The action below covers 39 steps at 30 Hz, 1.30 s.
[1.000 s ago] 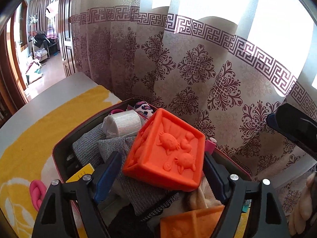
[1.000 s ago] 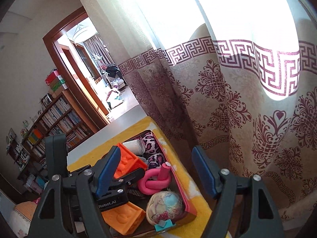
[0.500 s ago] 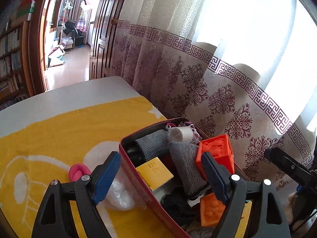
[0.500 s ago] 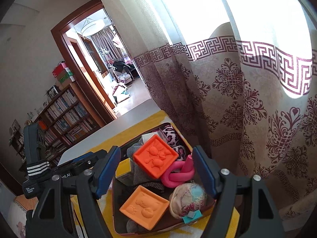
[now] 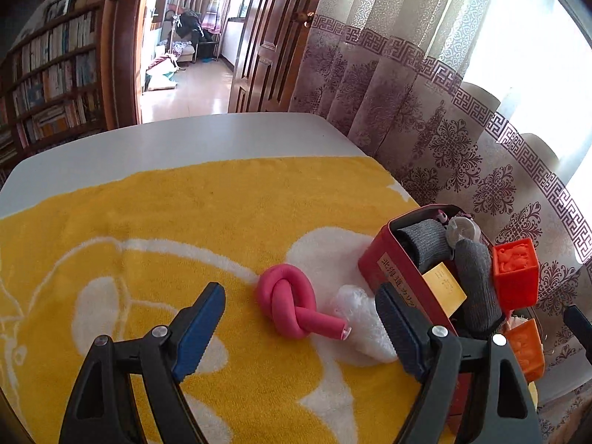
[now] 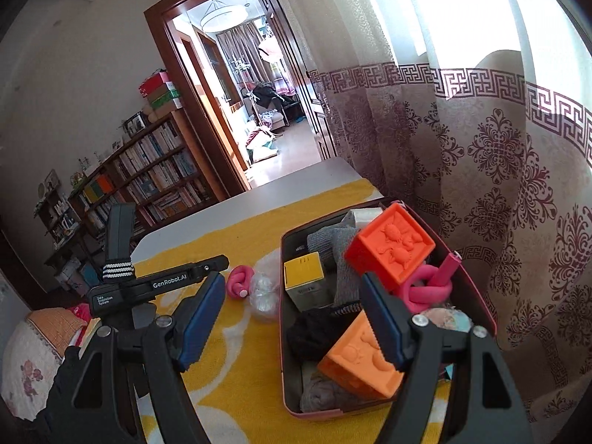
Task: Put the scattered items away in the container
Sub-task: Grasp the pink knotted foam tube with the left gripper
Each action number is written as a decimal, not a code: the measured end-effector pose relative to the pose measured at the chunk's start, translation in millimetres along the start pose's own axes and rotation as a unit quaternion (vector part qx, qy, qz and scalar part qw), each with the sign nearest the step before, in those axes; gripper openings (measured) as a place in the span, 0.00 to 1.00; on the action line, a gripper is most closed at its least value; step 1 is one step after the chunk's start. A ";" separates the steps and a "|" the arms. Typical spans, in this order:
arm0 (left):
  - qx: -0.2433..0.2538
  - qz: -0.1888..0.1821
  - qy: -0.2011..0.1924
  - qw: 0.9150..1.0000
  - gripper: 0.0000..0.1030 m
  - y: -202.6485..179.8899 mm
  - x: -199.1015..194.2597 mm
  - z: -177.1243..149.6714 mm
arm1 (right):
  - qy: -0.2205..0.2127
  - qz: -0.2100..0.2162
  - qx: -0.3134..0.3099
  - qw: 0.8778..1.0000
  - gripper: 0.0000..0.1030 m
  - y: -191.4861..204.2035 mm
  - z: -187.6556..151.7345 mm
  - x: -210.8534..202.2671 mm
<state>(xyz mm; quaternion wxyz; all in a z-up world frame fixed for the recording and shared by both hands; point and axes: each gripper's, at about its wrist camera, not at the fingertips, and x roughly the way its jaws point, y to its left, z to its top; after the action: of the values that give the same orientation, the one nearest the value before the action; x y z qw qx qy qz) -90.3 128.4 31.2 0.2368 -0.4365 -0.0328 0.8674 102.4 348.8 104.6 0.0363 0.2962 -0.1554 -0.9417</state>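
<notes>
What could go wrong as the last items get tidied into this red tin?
The red tin is already piled high; the upper orange block sits tilted on top and could tumble if more is added. The crumpled clear plastic touches the knotted pink tube, so the open left gripper may snag both.

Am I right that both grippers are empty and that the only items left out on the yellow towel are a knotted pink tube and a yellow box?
Not quite: beside the knotted pink tube lies a crumpled clear plastic wrap, not a yellow box; the yellow box is already in the red tin. The left wrist view shows this. Both grippers are indeed empty.
</notes>
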 end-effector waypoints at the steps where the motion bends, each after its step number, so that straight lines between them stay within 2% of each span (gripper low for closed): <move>1: 0.003 0.004 0.005 1.000 0.83 0.3 4.0 -1.9 | 0.005 0.003 -0.009 1.000 0.76 6.0 -3.1 3.3; 4: 0.011 0.019 0.016 1.000 0.83 0.9 15.2 -5.7 | 0.020 0.012 -0.028 0.999 0.76 20.1 -11.1 12.3; 9: 0.007 0.024 0.025 0.999 0.83 4.6 25.4 -5.8 | 0.036 0.013 -0.054 0.998 0.76 35.7 -20.8 24.4; 18: 0.008 0.030 0.043 0.999 0.83 0.4 42.4 -4.7 | 0.043 0.008 -0.095 0.994 0.76 49.1 -31.9 32.3; 28: 0.025 0.033 0.044 0.998 0.82 -1.3 53.5 -8.6 | 0.053 0.019 -0.121 0.991 0.76 60.3 -40.6 38.3; 33: 0.050 0.053 0.042 0.996 0.63 -6.3 58.3 -14.7 | 0.055 0.020 -0.121 0.991 0.76 60.8 -43.2 40.3; 35: 0.042 0.040 0.040 0.998 0.45 -3.8 56.2 -13.0 | 0.055 0.021 -0.124 0.991 0.76 62.5 -43.6 41.0; 39: 0.021 0.041 0.024 0.999 0.44 8.9 46.4 -10.1 | 0.062 0.030 -0.132 0.989 0.76 69.5 -46.4 48.1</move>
<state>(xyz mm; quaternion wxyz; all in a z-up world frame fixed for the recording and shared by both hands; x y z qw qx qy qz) -109.4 139.4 -11.8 0.2108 -0.4535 0.0090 0.8659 87.6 262.5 64.1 0.1129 0.3416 -0.0360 -0.9323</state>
